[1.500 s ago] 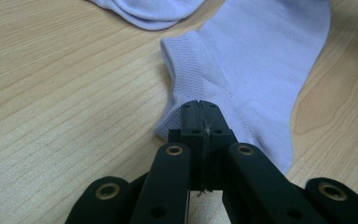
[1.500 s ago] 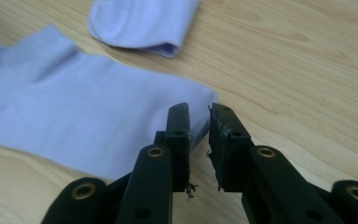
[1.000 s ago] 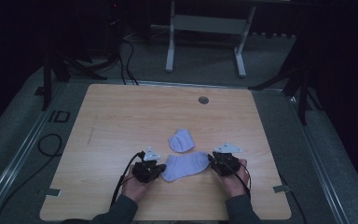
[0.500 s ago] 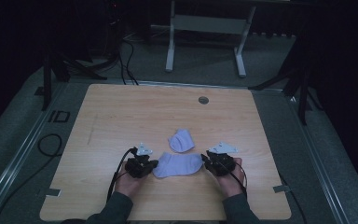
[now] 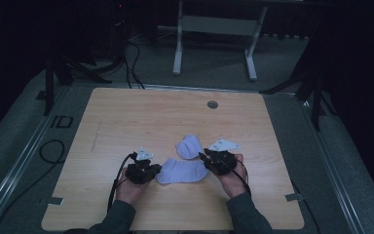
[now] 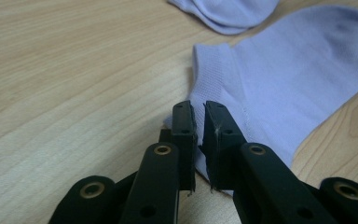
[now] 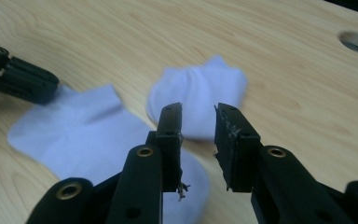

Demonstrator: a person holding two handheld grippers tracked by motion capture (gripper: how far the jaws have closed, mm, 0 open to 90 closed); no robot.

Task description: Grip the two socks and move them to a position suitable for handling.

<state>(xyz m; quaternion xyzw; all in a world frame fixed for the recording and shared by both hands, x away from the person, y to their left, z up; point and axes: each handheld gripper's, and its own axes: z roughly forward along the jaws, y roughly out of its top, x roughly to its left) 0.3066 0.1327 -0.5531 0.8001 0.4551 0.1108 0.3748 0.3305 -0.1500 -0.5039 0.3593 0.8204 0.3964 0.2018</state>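
We are judging the flat sock (image 5: 182, 171) freshly released: left gripper (image 6: 198, 122) fingers just parting, narrow and empty; right gripper (image 7: 198, 122) fingers moderately apart, empty, next needing the folded sock (image 5: 190, 146) upper centre.

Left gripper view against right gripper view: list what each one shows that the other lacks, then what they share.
Left gripper view alone: the left gripper, jaws slightly parted, having just been opening, over the flat sock's cuff edge.
Right gripper view alone: the right gripper, jaws apart with nothing gripped, and the round hole in the table.
Both: the flat sock and the folded sock beyond it, on pale wood.
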